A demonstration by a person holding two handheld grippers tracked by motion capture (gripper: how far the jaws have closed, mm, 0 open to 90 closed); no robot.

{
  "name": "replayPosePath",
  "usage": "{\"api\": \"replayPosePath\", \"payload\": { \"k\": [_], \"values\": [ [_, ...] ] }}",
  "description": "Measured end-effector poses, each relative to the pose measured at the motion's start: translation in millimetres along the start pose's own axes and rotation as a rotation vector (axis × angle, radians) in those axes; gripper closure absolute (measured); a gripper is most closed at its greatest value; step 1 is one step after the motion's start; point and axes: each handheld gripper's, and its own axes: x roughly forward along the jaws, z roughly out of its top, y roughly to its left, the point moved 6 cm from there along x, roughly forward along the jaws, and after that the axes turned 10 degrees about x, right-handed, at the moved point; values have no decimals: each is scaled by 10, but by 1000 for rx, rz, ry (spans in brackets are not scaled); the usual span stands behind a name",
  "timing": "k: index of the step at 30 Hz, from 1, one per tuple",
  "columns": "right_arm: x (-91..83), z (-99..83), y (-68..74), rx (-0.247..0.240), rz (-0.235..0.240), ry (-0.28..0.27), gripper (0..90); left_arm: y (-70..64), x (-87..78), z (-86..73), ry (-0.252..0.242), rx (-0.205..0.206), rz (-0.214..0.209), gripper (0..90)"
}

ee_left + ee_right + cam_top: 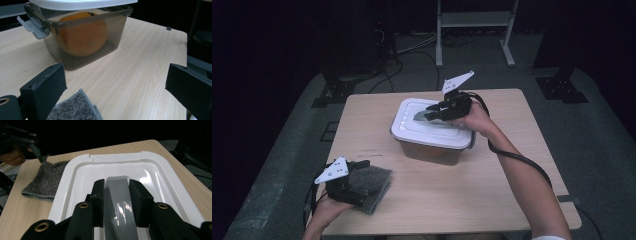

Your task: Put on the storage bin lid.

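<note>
right gripper clamped on the grey handle of a white lid, seated on a smoky box mid-bench. left gripper spread wide over a grey cloth at the near left corner. orange ball inside.

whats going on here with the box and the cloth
A person at a wooden table works a gripper in each hand. The right gripper is shut on the grey handle in the middle of the white lid, which sits on a smoky plastic box. Something round and orange shows through the box wall. The left gripper rests open over a grey cloth near the table's front left corner. A side latch hangs unfastened.
</note>
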Motion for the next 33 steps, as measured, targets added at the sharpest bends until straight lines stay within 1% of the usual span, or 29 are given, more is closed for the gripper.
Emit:
{"api": "replayPosePath", "payload": {
  "k": [8,15,19,23,28,29,31,32,33],
  "values": [
    [84,-64,-71,5,-9,19,654,2,-13,1,-3,1,3,25],
    [137,-86,-95,2,-10,30,654,9,-24,12,-7,3,6,25],
    [168,-102,-99,7,-3,30,653,12,-26,8,-6,1,7,25],
    [164,-114,-103,15,4,23,652,12,-27,3,-4,-3,6,25],
    [157,-152,-97,7,5,36,643,14,-15,6,-4,-6,5,25],
    [157,-153,-93,4,4,36,638,12,-15,6,-3,-4,4,25],
    [139,-141,-85,15,8,26,599,11,-16,6,-1,-2,4,25],
    [123,-134,-79,20,13,20,597,10,-16,6,-1,-1,4,25],
    [105,-128,-72,15,13,14,588,8,-16,7,-2,-1,4,25]
  ]
}}
